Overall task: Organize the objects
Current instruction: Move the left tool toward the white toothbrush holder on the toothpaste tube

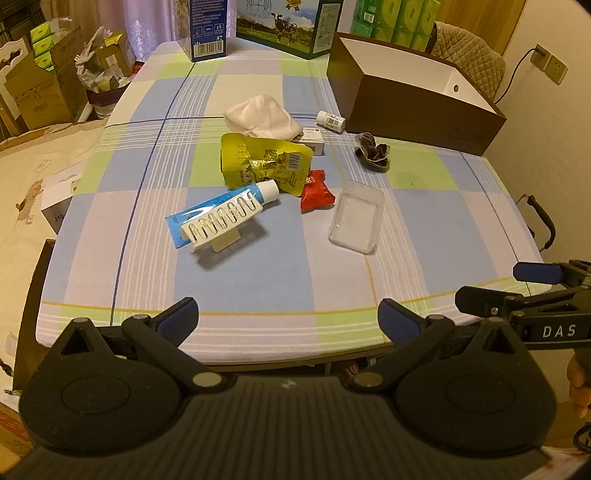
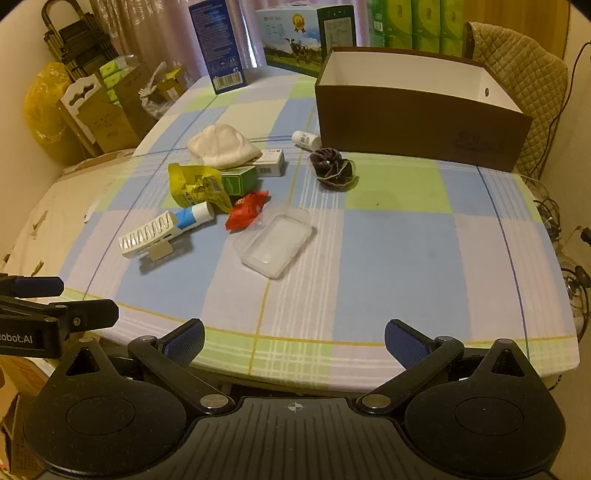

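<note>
A loose pile lies mid-table: a white cloth point(image 1: 263, 116), a yellow pouch point(image 1: 264, 162), a blue tube point(image 1: 221, 210) under a white slotted clip point(image 1: 221, 223), a red packet point(image 1: 316, 190), a clear plastic tray point(image 1: 356, 221), a dark scrunchie point(image 1: 373, 151) and a small white bottle point(image 1: 330, 120). A green box point(image 2: 240, 179) and a white box point(image 2: 269, 160) lie beside the pouch. A brown box point(image 2: 421, 107) with a white inside stands open at the back right. My left gripper point(image 1: 288, 317) and right gripper point(image 2: 293, 339) both hang open and empty at the table's near edge.
A blue carton point(image 1: 207, 29), a milk carton box point(image 1: 280, 26) and green tissue packs point(image 1: 395, 20) stand along the far edge. Cardboard boxes point(image 1: 44, 85) crowd the floor at left. A quilted chair point(image 2: 517, 70) stands behind the brown box. Cables point(image 2: 569, 251) hang off the table's right side.
</note>
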Motion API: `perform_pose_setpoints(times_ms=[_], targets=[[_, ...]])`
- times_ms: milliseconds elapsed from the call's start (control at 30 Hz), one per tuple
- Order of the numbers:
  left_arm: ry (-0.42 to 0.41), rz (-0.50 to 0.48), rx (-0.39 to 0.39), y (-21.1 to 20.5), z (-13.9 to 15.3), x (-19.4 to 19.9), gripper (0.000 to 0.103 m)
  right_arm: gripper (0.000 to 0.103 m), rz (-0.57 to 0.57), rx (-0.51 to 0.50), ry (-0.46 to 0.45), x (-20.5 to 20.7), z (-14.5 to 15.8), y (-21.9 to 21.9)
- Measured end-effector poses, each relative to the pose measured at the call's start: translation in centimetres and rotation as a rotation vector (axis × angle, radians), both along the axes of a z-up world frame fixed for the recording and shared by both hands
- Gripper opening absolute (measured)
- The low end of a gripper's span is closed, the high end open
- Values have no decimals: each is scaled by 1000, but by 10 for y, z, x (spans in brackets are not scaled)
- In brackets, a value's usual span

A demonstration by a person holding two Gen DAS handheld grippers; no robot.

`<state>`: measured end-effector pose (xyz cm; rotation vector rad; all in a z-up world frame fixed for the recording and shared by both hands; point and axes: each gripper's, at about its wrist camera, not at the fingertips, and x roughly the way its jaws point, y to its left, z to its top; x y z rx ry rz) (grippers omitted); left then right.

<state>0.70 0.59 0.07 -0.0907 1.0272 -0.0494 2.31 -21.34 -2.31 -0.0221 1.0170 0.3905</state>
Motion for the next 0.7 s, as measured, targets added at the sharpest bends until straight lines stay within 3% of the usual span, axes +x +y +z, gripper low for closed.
perform_pose_setpoints(times_ms=[700], targets=[[14, 17, -15, 10, -8, 12, 102, 101, 9, 9, 19, 15, -6, 6]])
